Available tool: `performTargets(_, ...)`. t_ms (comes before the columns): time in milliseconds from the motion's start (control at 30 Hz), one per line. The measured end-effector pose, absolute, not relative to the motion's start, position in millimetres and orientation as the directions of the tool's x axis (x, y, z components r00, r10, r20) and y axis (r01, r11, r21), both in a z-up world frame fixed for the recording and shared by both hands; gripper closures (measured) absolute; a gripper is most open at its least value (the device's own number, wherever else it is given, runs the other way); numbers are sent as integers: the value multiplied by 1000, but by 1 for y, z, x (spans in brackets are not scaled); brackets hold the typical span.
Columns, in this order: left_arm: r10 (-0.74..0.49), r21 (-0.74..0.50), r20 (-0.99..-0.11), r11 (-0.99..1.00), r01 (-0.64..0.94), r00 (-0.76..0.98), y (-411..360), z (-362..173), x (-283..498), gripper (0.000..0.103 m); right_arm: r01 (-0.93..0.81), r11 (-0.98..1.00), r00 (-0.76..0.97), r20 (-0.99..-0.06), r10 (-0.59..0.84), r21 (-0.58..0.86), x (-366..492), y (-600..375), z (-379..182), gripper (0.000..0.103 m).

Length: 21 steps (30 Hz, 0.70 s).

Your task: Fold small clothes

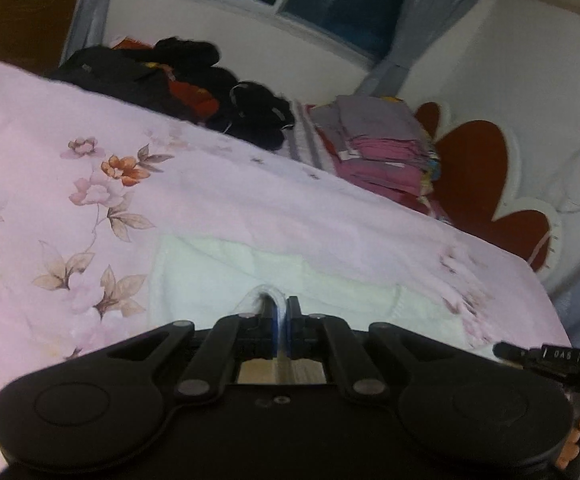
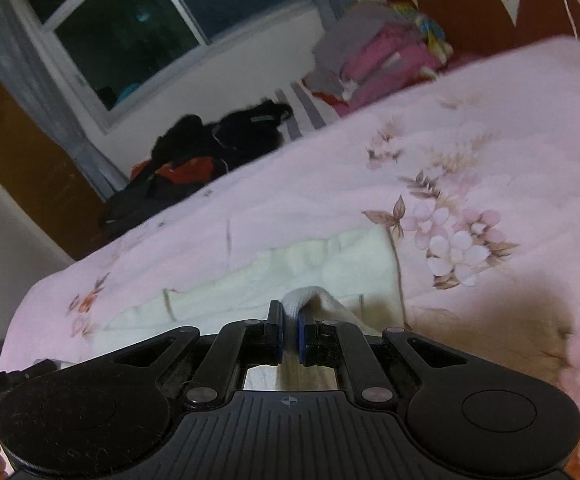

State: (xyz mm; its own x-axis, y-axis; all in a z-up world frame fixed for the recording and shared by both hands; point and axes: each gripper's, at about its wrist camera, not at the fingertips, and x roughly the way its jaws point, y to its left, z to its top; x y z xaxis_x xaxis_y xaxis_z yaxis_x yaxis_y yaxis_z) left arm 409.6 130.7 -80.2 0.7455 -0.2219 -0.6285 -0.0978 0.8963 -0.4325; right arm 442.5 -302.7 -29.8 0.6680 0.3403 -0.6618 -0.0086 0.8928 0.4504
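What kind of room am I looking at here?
Most likely a bedroom in a home. A pink floral bedspread covers a bed, a stack of folded clothes sits by a red and white headboard, and a curtained window is behind.

The small white garment (image 1: pixel 290 280) is a soft, knit-looking cream piece lying mostly flat and spread across the pink floral bedspread (image 1: pixel 90 160), near its front edge. Its near hem is pulled up in two places into small raised folds. The surface looks rumpled, with a ribbed edge (image 2: pixel 305 294).
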Motion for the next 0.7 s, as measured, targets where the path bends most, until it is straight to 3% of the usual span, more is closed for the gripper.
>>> performTargets(267, -158, -373, -692, 913, -162, 704, 130, -102, 450, 96, 75, 880, 634, -703, 322, 470, 485, -312, -63, 96)
performTargets(333, -136, -361, -700, 914, -184, 701, 131, -105, 456, 86, 81, 882, 632, -709, 315, 464, 490, -311, -67, 96)
performTargets(400, -123, -370, -698, 905, -208, 706, 134, -105, 460, 85, 90, 881, 635, -708, 309, 465, 495, -313, -70, 95)
performTargets(467, -113, -378, -687, 899, -221, 718, 137, -102, 461, 79, 96, 881, 659, -693, 292, 463, 498, -316, -67, 80)
performTargets(500, -108, -381, -683, 897, -226, 722, 137, -101, 463, 78, 99, 885, 678, -682, 274, 454, 499, -316, -65, 51)
performTargets(533, -107, -384, -681, 895, -228, 724, 138, -99, 464, 78, 97, 892, 698, -668, 256, 442, 499, -317, -60, 33)
performTargets(700, -97, -376, -679, 898, -231, 727, 142, -97, 462, 76, 28, 929, 726, -647, 235, 369, 501, -316, -49, 34)
